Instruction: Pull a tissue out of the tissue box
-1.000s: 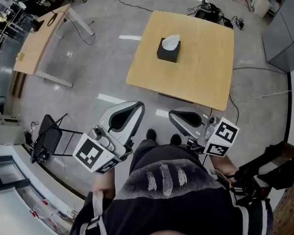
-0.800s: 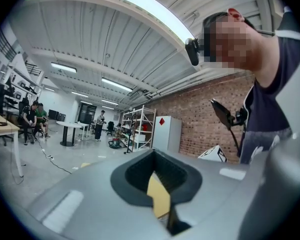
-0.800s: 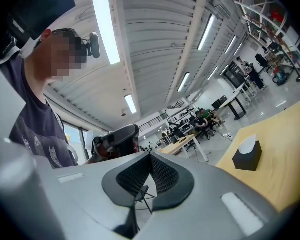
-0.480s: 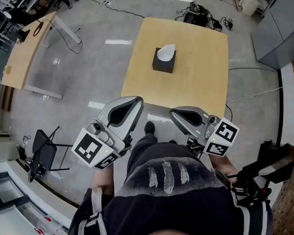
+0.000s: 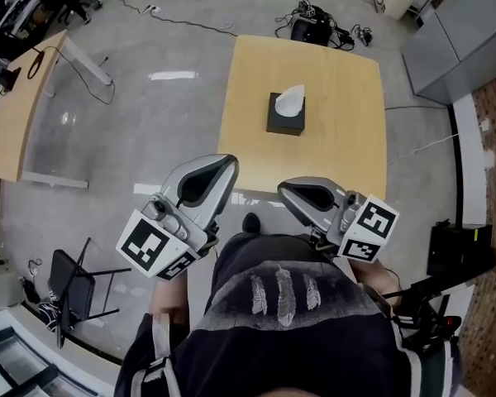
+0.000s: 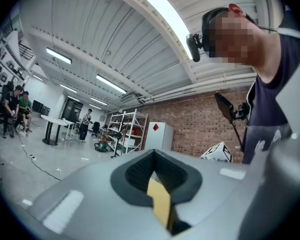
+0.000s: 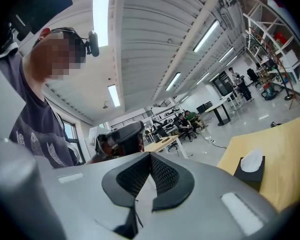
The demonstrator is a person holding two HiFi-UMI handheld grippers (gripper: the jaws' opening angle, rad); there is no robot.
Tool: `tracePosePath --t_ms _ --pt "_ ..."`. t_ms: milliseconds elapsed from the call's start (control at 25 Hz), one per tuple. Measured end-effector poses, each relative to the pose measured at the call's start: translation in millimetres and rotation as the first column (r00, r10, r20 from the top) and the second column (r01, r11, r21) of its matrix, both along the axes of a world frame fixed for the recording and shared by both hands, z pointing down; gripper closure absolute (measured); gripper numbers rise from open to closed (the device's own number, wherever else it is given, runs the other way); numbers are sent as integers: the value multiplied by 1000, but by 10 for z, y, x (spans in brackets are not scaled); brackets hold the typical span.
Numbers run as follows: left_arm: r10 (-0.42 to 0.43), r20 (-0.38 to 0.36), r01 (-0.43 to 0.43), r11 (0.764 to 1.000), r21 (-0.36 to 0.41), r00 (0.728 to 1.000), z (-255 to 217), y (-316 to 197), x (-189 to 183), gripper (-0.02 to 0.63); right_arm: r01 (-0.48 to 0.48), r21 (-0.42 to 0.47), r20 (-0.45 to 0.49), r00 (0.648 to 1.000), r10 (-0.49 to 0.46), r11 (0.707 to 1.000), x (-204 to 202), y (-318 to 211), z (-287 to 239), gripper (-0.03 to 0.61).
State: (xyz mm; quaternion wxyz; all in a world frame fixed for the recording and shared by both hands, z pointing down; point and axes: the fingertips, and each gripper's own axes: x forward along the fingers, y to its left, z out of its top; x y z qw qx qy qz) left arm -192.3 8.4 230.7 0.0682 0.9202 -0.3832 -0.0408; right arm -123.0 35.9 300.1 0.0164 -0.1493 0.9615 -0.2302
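Observation:
A black tissue box [image 5: 286,121] stands near the middle of a light wooden table [image 5: 347,131], with a white tissue [image 5: 291,99] sticking up from its slot. Both grippers are held level in front of the person's body, short of the table's near edge. My left gripper [image 5: 224,164] is shut with nothing in it, and its jaws meet in the left gripper view [image 6: 154,155]. My right gripper [image 5: 286,190] is also shut and empty [image 7: 150,156]. In the right gripper view the tissue box [image 7: 249,173] and its tissue [image 7: 251,160] show low at the right on the table [image 7: 287,149].
A second wooden table [image 5: 16,114] stands at the left on the grey floor. A folded black chair [image 5: 70,281] is at lower left. Cables and a black bag [image 5: 310,27] lie behind the table. A grey cabinet [image 5: 455,40] and a black case [image 5: 459,251] stand at the right.
The table and tissue box have come closer to the person and grippers. Both grippers have moved forward with the person, still shut and empty.

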Motion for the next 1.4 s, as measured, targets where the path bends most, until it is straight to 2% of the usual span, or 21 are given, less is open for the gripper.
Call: tracePosePath --t_ms 240,440,640,1040,1400 --pt "17 -32 -17 1000 0 999 117 -216 -375 611 -32 45 -113 993 37 998 -326 -110 73 581" --pt "0 -51 -2 999 -34 999 217 -273 -557 611 -20 9 -148 989 21 1000 -497 -191 137 581" --pt "-15 -43 13 998 -64 999 313 -362 -622 611 7 21 -173 985 -4 1000 -582 -267 163 581" --pt "27 12 -25 992 -124 1000 448 -834 -159 611 -80 -71 -147 987 69 994 -116 -723 385 581" --pt "49 105 -21 967 -253 993 954 -1324 336 611 -113 -180 -130 987 90 977 370 -1054 710 581"
